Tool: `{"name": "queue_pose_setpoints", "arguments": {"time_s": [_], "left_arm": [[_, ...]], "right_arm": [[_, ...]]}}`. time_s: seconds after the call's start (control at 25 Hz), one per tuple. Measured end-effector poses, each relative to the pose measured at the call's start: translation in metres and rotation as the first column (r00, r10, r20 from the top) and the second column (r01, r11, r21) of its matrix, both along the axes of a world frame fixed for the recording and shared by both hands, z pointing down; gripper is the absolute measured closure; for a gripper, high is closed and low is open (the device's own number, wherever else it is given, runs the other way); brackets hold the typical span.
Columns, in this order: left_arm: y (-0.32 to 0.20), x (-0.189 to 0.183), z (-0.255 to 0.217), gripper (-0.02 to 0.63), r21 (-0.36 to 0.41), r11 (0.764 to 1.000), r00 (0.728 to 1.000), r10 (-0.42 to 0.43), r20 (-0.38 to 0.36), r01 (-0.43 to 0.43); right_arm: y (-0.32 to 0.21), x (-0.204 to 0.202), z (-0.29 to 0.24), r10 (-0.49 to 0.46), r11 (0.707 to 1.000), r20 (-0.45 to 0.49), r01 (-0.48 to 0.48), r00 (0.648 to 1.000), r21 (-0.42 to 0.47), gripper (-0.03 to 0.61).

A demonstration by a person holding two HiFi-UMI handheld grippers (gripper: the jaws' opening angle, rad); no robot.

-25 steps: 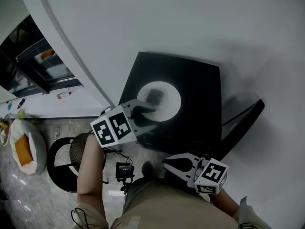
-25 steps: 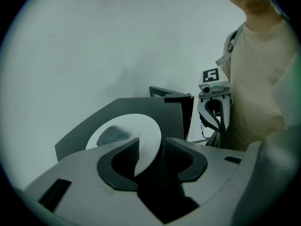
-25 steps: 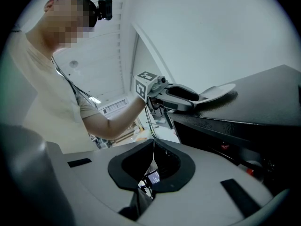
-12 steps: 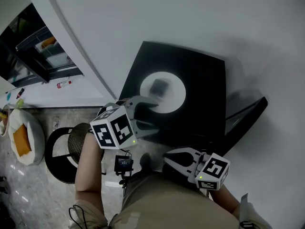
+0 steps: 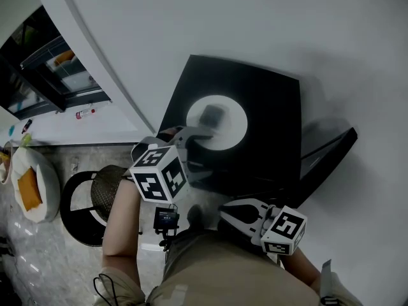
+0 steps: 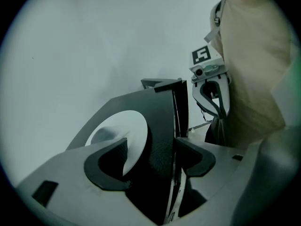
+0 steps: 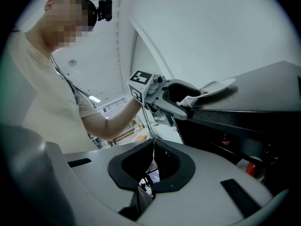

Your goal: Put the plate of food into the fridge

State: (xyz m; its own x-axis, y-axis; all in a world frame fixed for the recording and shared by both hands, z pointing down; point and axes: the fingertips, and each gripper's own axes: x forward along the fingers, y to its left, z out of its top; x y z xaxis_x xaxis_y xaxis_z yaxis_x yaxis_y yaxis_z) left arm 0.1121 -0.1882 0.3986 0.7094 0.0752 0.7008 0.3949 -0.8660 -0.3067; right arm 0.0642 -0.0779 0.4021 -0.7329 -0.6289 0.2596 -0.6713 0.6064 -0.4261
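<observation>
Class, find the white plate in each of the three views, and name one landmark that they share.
Head view: plate at centre, on the fridge top.
Left gripper view: left of centre.
Right gripper view: upper right, edge-on.
Shared landmark: the black fridge top.

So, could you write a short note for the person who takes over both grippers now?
Left gripper: open; jaws have just been opening and straddle the rim of the round white plate without gripping it.
Right gripper: shut, empty, low beside the fridge front.
The plate, with its dark piece of food, rests on top of the black fridge. The fridge door looks open.
Left to do: grip the plate and set it inside.
</observation>
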Motion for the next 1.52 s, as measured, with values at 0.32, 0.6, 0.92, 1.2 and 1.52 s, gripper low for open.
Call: {"name": "queue_pose_setpoints", "arguments": {"time_s": [0.32, 0.6, 0.92, 1.2, 1.52], "left_arm": [[0.001, 0.0, -0.002, 0.311, -0.005, 0.999, 0.999, -0.032, -0.038, 0.031], [0.003, -0.002, -0.005, 0.313, -0.006, 0.997, 0.996, -0.072, -0.056, 0.072], [0.014, -0.009, -0.007, 0.322, 0.012, 0.998, 0.997, -0.053, -0.053, 0.054], [0.006, -0.006, 0.002, 0.322, 0.126, 0.986, 0.991, -0.097, -0.09, 0.108], [0.006, -0.009, -0.001, 0.367, 0.174, 0.974, 0.985, -0.129, -0.112, 0.148]], "right_arm": [[-0.001, -0.005, 0.0, -0.014, 1.0, 0.003, 0.014, 1.0, -0.009, 0.557], [-0.003, -0.001, 0.004, 0.027, 0.999, -0.014, -0.028, 1.0, -0.036, 0.557], [0.0, 0.004, 0.007, 0.053, 0.997, -0.015, -0.053, 0.999, -0.054, 0.557], [0.003, 0.003, 0.01, 0.039, 0.998, -0.005, -0.039, 0.999, -0.054, 0.557], [0.007, 0.001, 0.008, 0.034, 0.998, -0.004, -0.034, 0.999, -0.052, 0.557]]}}
